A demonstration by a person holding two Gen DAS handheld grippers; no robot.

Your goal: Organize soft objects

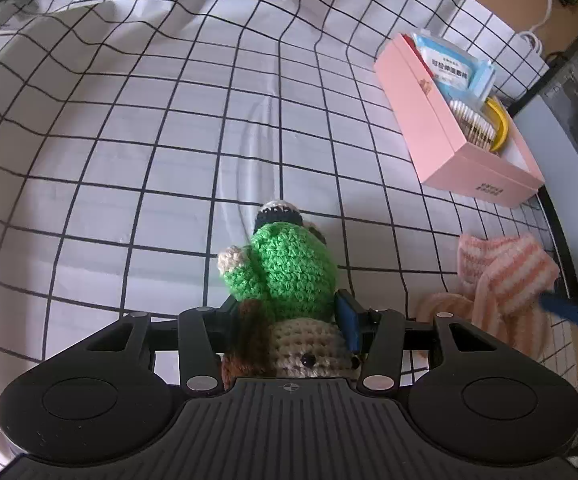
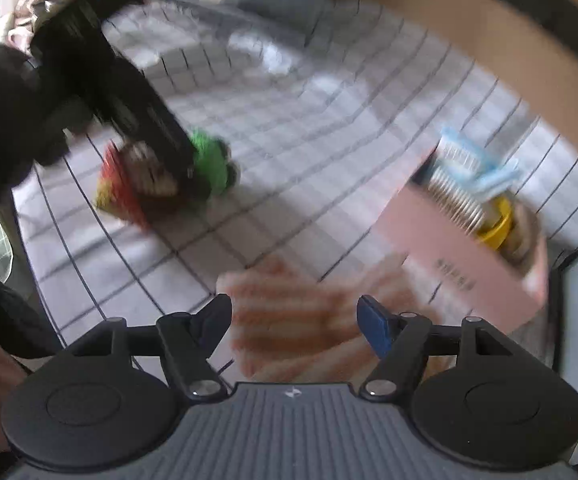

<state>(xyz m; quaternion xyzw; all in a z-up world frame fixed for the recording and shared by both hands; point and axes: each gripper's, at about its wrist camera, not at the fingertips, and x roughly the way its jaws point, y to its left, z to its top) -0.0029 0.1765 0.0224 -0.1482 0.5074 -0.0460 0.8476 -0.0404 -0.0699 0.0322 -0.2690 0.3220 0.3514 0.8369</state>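
Note:
My left gripper (image 1: pixel 289 308) is shut on a crocheted doll (image 1: pixel 289 268) with a green body, beige head and brown hair, held just over the checked cloth (image 1: pixel 169 140). The doll also shows in the blurred right wrist view (image 2: pixel 209 164), clamped in the left gripper (image 2: pixel 193 172). My right gripper (image 2: pixel 295 316) is open, its jaws on either side of a pink-and-white striped sock (image 2: pixel 289 320) that lies on the cloth. The sock also shows at the right of the left wrist view (image 1: pixel 505 276).
A pink open box (image 1: pixel 441 120) with a blue wipes packet, cotton swabs and a yellow roll sits at the right on the cloth; it also shows in the right wrist view (image 2: pixel 469 256). A wooden edge (image 2: pixel 489 28) runs behind. The cloth has folds at far left.

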